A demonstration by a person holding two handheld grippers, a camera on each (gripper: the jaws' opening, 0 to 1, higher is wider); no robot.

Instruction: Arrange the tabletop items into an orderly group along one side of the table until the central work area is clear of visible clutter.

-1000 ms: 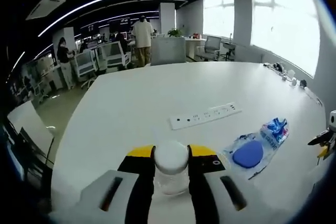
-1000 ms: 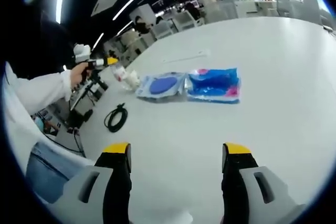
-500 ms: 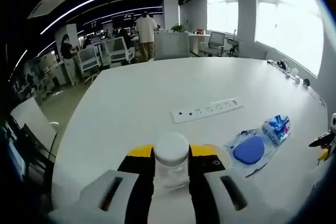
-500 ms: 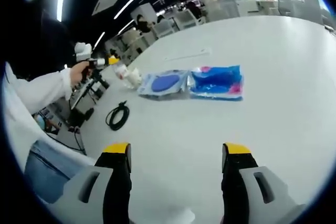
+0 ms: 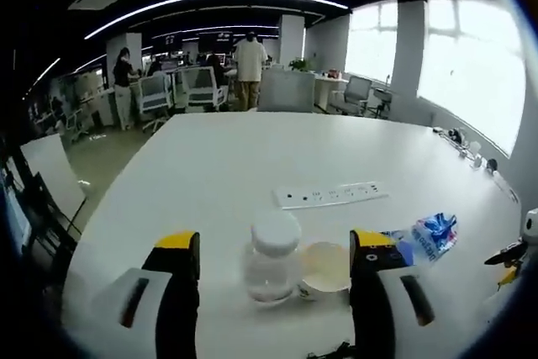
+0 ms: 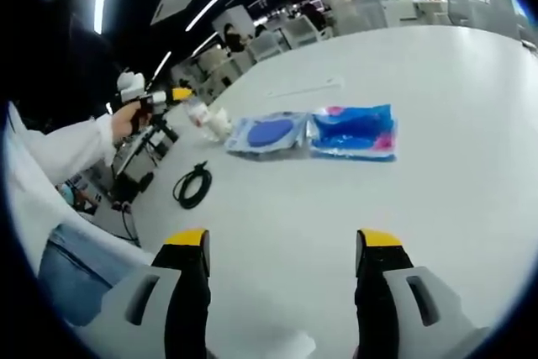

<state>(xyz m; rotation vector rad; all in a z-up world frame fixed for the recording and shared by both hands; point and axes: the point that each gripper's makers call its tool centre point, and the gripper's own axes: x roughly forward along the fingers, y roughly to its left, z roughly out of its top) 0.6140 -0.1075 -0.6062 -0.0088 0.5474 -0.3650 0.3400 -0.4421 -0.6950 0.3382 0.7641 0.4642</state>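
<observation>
My left gripper (image 5: pixel 275 243) is open, its yellow-tipped jaws standing apart on either side of a clear jar with a white cap (image 5: pixel 271 258). The jar stands upright on the white table (image 5: pixel 210 166), free of both jaws. A small pale cup (image 5: pixel 326 265) sits against its right side. In the right gripper view, a hand holds the left gripper (image 6: pixel 168 95) at the far left by the jar (image 6: pixel 197 111). My right gripper (image 6: pixel 282 250) is open with nothing between its jaws, over bare table in front of two blue packets (image 6: pixel 269 134) (image 6: pixel 353 132).
A white power strip (image 5: pixel 330 195) lies beyond the jar. A blue packet (image 5: pixel 424 237) lies to its right. A coiled black cable (image 6: pixel 192 187) rests near the table's left edge. Office chairs, desks and people stand past the far end of the table.
My left gripper has opened and let go of the jar, which now stands on the table between the spread jaws. The right gripper has barely moved.
</observation>
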